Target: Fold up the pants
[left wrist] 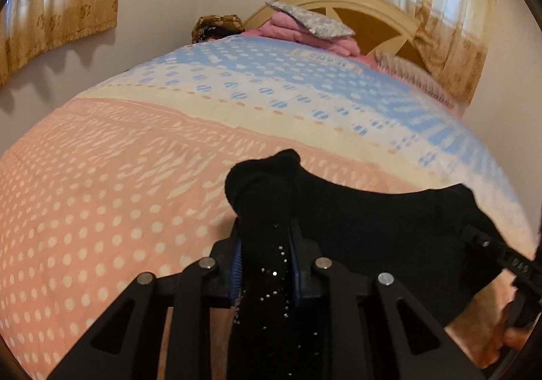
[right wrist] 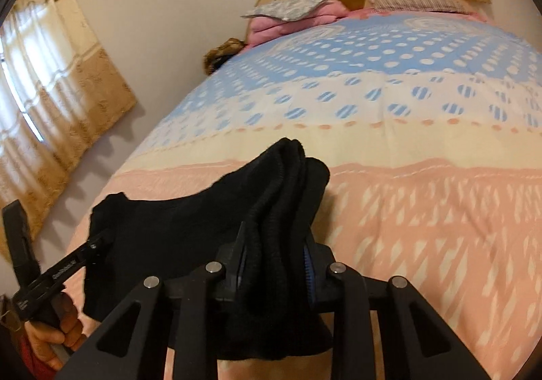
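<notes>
So I've got the black knit pants [left wrist: 372,220] bunched up off the pink, cream and blue dotted bedspread [left wrist: 111,197], stretched between both my grippers. My left gripper [left wrist: 264,261] is pinching one wad of fabric with little sparkly studs on it, and my right gripper [right wrist: 274,261] is clamped on a thick ribbed fold. The cloth sags dark and soft between them, poking up past each gripper toward 12 o'clock.

Pants [right wrist: 189,227]: matt black knit cloth, ribbed hem, tiny glinting specks. Bed cover [left wrist: 101,210]: soft printed cotton-like cloth. Left gripper [left wrist: 266,261]: matt black plastic, shiny metal pins. Headboard [left wrist: 382,12]: glossy cream-painted wood.
</notes>
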The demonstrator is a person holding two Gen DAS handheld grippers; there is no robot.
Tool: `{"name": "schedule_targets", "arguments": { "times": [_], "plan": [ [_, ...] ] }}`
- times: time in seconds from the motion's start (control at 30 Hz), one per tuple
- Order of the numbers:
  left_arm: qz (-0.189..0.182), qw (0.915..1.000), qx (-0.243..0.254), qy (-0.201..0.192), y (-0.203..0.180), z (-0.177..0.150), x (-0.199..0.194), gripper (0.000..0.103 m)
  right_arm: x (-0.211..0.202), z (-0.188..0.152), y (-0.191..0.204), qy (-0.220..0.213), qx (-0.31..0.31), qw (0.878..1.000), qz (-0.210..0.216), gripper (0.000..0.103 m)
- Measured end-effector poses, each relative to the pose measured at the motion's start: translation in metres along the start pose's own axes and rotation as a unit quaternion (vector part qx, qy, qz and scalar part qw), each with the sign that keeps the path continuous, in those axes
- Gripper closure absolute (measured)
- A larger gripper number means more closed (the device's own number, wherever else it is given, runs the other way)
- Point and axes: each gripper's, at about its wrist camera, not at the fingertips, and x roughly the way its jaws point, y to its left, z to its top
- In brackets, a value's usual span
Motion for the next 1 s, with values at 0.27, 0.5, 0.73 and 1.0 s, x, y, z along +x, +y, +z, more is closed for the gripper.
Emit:
{"name": "schedule_targets", "arguments": {
  "times": [0.27, 0.5, 0.73, 1.0],
  "plan": [
    [0.048, 0.9979, 0.014, 0.042, 0.012, -0.003, 0.013, 0.036, 0.022, -0.003, -0.011, 0.019, 0.004, 1.000, -0.022, 0.066],
    [0.129, 0.9915, 0.006, -0.020, 0.049, -0.010, -0.045, 0.029, -0.038, -0.008, 0.003, -0.085, -0.017, 0.995, -0.053, 0.062],
    [0.120, 0.9924, 0.018, 0.024, 0.031, -0.034, -0.022, 0.029, -0.025, -0.040, 0.054, -0.022, -0.118, 0.993, -0.014, 0.062],
    [0.161, 0.9856, 0.008, 0.052, 0.033, -0.046, -0.020, 0.029, 0.005, -0.050, 0.049, 0.034, -0.110, 0.993, -0.004, 0.054]
  ]
}}
